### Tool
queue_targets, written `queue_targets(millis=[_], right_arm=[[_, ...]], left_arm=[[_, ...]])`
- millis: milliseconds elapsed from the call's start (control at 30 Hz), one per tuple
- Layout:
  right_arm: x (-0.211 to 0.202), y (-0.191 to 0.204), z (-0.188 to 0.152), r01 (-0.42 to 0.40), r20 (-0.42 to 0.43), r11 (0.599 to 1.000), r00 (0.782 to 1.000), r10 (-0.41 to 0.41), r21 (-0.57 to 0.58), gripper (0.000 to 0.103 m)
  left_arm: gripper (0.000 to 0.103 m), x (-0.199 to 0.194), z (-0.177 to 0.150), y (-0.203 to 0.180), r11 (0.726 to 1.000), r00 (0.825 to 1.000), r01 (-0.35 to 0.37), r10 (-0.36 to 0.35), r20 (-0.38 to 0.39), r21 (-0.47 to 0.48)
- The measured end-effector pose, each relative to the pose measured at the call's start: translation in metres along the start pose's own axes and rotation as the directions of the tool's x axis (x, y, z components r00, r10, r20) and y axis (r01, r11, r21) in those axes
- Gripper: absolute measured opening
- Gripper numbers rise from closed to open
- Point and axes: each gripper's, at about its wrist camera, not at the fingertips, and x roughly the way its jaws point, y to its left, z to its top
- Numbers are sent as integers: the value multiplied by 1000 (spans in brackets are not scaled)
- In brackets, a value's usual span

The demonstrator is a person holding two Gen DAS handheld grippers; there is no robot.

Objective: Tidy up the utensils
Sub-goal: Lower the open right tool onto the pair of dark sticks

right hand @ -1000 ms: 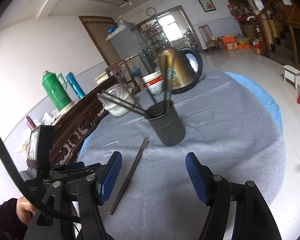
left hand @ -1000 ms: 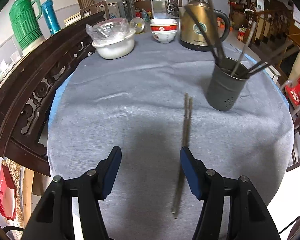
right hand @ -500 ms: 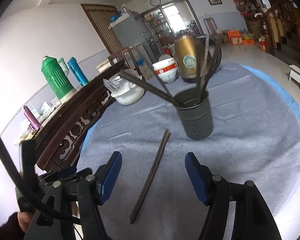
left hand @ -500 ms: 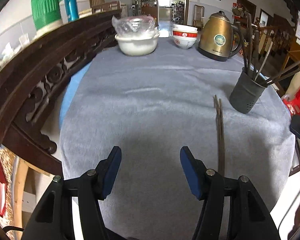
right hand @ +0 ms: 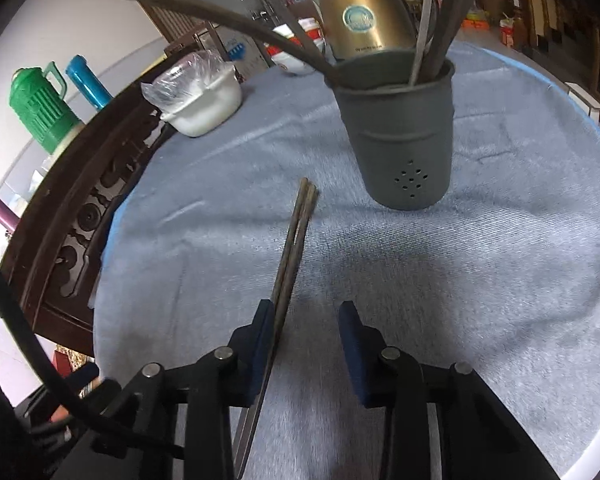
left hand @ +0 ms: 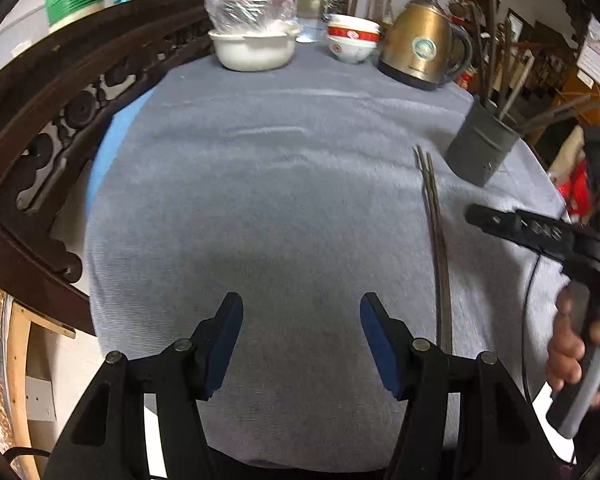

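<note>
A pair of dark chopsticks (right hand: 296,236) lay side by side on the grey cloth (left hand: 284,184) that covered the round surface, their far tips just short of the grey metal utensil holder (right hand: 400,148). The holder stood upright and already carried several long utensils that leaned out over its rim.

The right gripper (right hand: 306,344) was low over the near part of the chopsticks. Its blue fingers (right hand: 354,340) were closing, about half apart, with the pair running between them close against the inner face of the left-hand finger. A clear gap remained on the other side, so the pads did not yet press from both sides. In the left wrist view a hand (left hand: 576,344) could be seen around that gripper's handle at the right edge.

The left gripper (left hand: 302,340) hung above bare cloth, to the left of the chopsticks and apart from them. Its fingers (left hand: 224,344) stood moderately wide with nothing between them.

At the far side of the surface sat a white bowl (left hand: 256,50) with clear plastic wrap over it, a stack of red-and-white bowls (left hand: 352,42), and a gold kettle (left hand: 420,50). A carved dark wooden chair back (right hand: 80,200) curved along the left edge, and beyond it stood a green thermos (right hand: 40,108) and a blue one (right hand: 86,80).
</note>
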Motion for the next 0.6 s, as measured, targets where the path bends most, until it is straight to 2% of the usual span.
queue_targets(millis=[600], right_arm=[[36, 11, 21, 50, -27, 999, 998, -50, -15, 27]], left_arm=[[62, 15, 5, 0, 1000, 999, -15, 14, -41, -6]])
